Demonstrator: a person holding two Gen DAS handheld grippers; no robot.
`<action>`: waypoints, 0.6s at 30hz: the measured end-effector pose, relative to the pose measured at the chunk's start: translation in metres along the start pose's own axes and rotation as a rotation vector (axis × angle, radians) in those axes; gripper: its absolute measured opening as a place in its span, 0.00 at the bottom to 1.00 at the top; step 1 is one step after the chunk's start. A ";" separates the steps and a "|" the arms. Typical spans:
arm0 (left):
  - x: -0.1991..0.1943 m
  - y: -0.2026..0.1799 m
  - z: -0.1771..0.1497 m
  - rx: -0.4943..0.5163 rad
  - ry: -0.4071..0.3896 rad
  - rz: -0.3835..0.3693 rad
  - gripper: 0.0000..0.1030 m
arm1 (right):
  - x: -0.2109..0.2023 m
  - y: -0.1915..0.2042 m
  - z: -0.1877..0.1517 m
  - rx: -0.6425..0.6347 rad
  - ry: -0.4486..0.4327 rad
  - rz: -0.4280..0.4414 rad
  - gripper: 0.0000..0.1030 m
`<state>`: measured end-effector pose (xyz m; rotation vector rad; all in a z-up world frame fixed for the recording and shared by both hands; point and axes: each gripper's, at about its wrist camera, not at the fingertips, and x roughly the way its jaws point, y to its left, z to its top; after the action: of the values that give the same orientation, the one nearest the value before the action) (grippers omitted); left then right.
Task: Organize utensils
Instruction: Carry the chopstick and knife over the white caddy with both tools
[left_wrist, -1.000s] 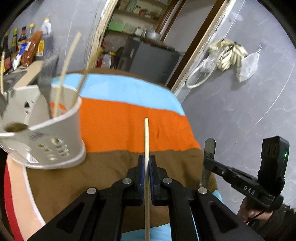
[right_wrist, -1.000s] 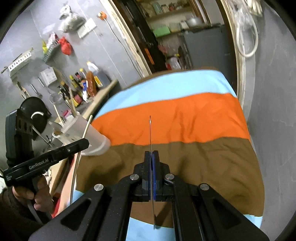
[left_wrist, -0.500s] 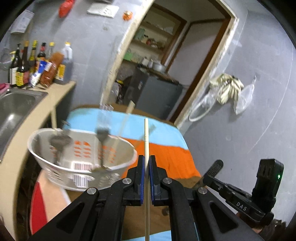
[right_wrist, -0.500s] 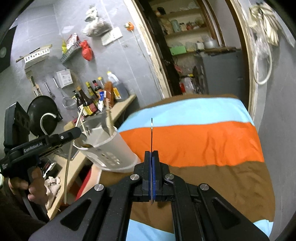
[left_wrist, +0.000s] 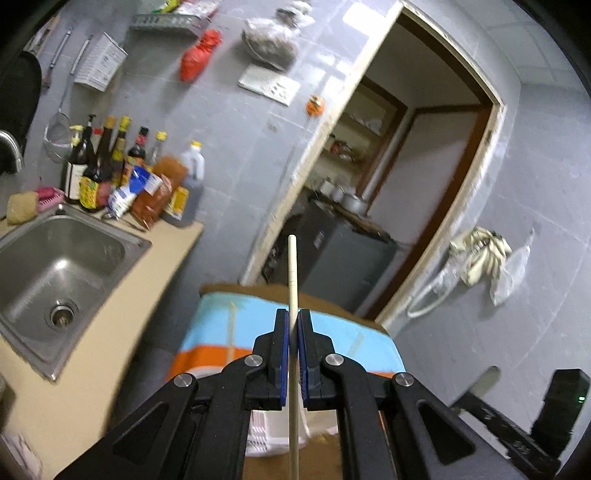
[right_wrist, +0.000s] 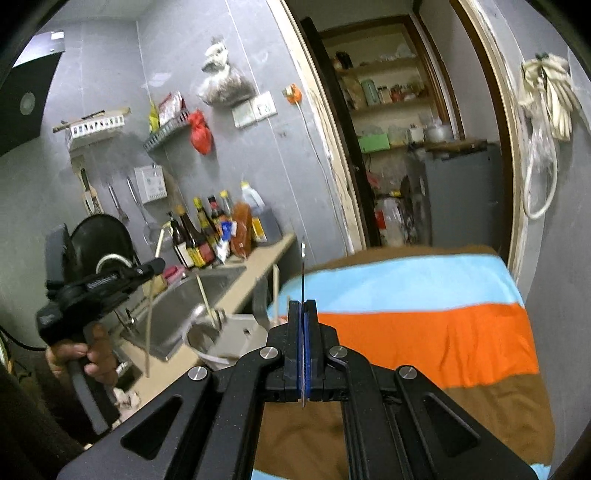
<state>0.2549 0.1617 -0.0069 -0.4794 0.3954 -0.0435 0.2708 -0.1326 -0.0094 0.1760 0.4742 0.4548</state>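
Covering the table, a striped cloth (right_wrist: 424, 317) — sink (left_wrist: 55, 266) alongside.

Both wrist views face forward, sharing striped table (left_wrist: 373, 347) (right_wrist: 424, 332), doorway.

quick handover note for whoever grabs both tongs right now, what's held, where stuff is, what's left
Left tongs: shut on a wooden chopstick, held in the air.
Right tongs: shut on a thin metal utensil, seen edge-on, kind unclear.
White utensil holder stands at the near corner of the striped cloth, beside the sink, with several utensils already in it.
Done: both items picked up.
Left: put both in the holder.
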 end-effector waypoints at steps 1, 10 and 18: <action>0.001 0.005 0.005 -0.003 -0.013 0.002 0.05 | -0.001 0.003 0.005 -0.003 -0.014 0.004 0.01; 0.020 0.028 0.034 -0.030 -0.080 0.001 0.05 | -0.002 0.033 0.036 -0.025 -0.098 0.008 0.01; 0.044 0.037 0.042 -0.015 -0.107 0.014 0.05 | 0.023 0.056 0.043 -0.044 -0.102 0.005 0.01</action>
<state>0.3092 0.2071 -0.0056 -0.4910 0.2939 -0.0010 0.2883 -0.0753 0.0335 0.1568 0.3639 0.4584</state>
